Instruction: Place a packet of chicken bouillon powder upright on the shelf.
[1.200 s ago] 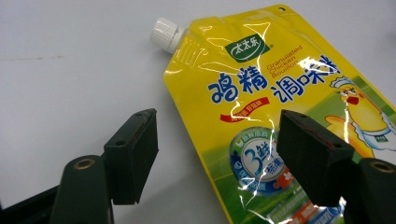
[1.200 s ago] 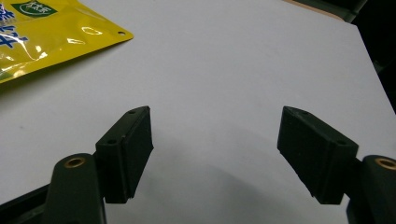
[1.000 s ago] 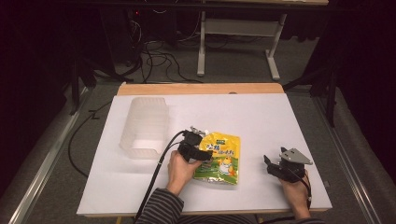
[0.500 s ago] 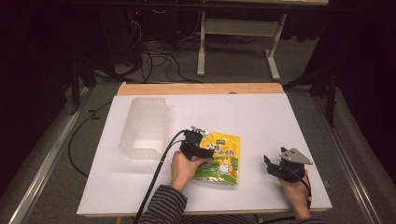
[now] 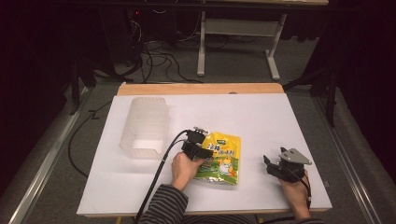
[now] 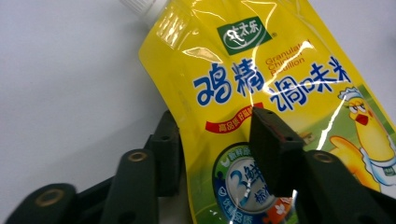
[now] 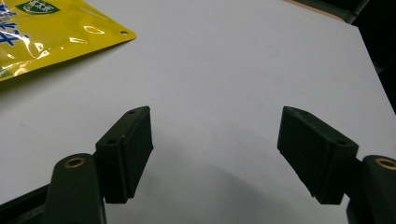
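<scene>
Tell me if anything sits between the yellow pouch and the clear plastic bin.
Nothing visible does. The yellow pouch, with the left gripper astride its edge, has only bare white table between it and the clear bin.

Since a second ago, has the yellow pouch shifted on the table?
No. The yellow pouch lies at the same spot right of the clear plastic bin, with the left tongs at its left edge.

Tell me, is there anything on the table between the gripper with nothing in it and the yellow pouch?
No, just bare white table. In the high view nothing lies between the right gripper and the yellow seasoning pouch; the right gripper view shows the same.
</scene>
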The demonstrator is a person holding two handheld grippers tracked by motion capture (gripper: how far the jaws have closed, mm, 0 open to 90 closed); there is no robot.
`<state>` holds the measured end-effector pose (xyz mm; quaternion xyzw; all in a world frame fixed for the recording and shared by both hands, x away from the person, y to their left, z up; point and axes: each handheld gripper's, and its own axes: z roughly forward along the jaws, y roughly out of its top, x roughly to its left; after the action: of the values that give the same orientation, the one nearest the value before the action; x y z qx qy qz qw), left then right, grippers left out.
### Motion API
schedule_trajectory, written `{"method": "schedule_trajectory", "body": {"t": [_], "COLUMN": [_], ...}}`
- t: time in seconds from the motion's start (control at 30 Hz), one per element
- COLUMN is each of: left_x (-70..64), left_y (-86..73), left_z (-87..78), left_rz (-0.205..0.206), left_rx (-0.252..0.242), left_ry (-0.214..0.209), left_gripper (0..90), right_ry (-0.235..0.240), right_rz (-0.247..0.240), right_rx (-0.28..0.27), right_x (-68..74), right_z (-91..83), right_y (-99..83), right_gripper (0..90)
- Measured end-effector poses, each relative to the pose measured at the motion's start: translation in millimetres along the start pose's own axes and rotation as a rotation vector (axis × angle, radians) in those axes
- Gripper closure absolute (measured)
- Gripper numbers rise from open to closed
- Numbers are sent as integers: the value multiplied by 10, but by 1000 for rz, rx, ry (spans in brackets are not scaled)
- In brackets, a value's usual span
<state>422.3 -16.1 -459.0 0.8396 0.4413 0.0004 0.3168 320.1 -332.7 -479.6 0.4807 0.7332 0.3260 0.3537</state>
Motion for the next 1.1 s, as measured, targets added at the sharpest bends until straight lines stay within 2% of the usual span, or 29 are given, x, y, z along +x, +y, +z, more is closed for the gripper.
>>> {"method": "schedule_trajectory", "body": {"t": [0.17, 0.27, 0.4, 0.43, 0.57, 0.7, 0.8, 0.83, 0.9, 0.97, 1.07, 1.1], "left_x": [-32, -27, -38, -48, -62, -86, -152, -152, -250, -304, -376, -376], "left_y": [9, 9, 4, -1, -6, -5, -14, -14, -16, -5, 18, 18], "left_z": [1, -7, -19, -30, -46, -111, -261, -261, -396, -486, -604, -604], "left_rz": [38, 41, 60, 72, 86, 99, 133, 133, 181, 207, 243, 243], "left_rx": [13, 17, 12, 4, -11, -49, -120, -120, -169, -197, -224, -224], "left_ry": [5, 0, 4, 5, 0, -16, -28, -28, -20, -28, -23, -23], "left_gripper": [721, 783, 834, 873, 896, 900, 900, 900, 900, 900, 900, 900], "right_ry": [0, 0, 1, 1, 3, 0, 1, 1, 1, 3, 3, 3], "right_rz": [2, 2, 1, 0, 3, 4, 4, 4, 1, 3, 0, 0], "right_rx": [1, 1, 0, -1, 0, 0, 0, 0, 0, 1, -1, -1], "right_x": [1, 2, -1, -1, -1, -2, -2, -2, -1, 0, -1, -1], "right_z": [0, -1, -1, -1, -2, -2, -2, -2, -1, 1, 1, 1], "right_y": [0, 0, -1, -1, -1, -1, 0, 0, 0, 0, 0, 0], "right_gripper": [274, 274, 274, 274, 273, 274, 273, 273, 273, 273, 273, 273]}}
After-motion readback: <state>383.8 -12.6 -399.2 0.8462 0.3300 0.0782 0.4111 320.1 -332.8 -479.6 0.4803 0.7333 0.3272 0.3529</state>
